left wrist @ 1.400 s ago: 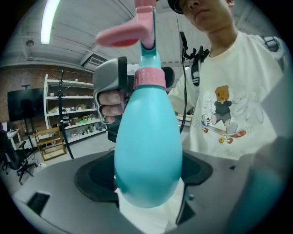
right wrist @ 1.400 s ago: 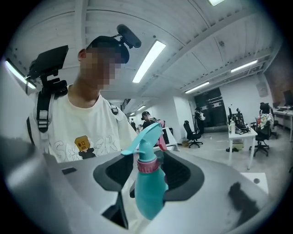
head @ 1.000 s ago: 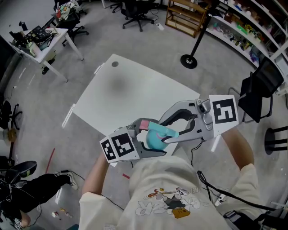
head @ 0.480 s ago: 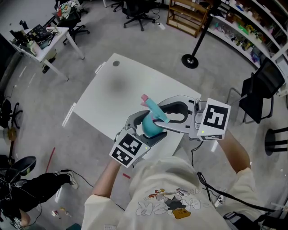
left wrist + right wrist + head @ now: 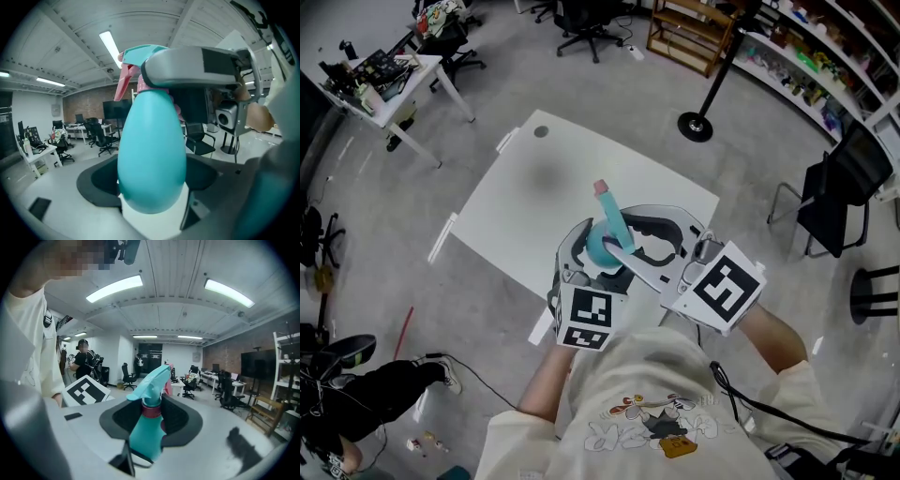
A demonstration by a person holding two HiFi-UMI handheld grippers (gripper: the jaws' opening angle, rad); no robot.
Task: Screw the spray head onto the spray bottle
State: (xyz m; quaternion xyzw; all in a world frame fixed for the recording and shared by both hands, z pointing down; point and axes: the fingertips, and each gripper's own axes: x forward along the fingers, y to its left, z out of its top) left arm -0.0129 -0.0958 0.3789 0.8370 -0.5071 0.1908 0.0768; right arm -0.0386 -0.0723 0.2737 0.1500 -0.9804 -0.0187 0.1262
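White table (image 5: 534, 202) on grey floor (image 5: 403, 234), left tongs (image 5: 151, 182) pinching spray bottle (image 5: 598, 247), right tongs (image 5: 151, 413) pinching spray head (image 5: 609, 211)

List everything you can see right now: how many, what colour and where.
table: one, white, middle of the floor
spray bottle: one, teal, held above the table's near edge
spray head: one, teal with pink collar and trigger, on top of the spray bottle
post: one, black with a round base, on the floor beyond the table
chair: one, black, right of the table
desk: one, white, cluttered, far left
rack: one, wooden, top centre
left claw: one, grey, shut on the bottle's body
right claw: one, grey, shut on the head's collar
shirt: one, cream, printed, bottom
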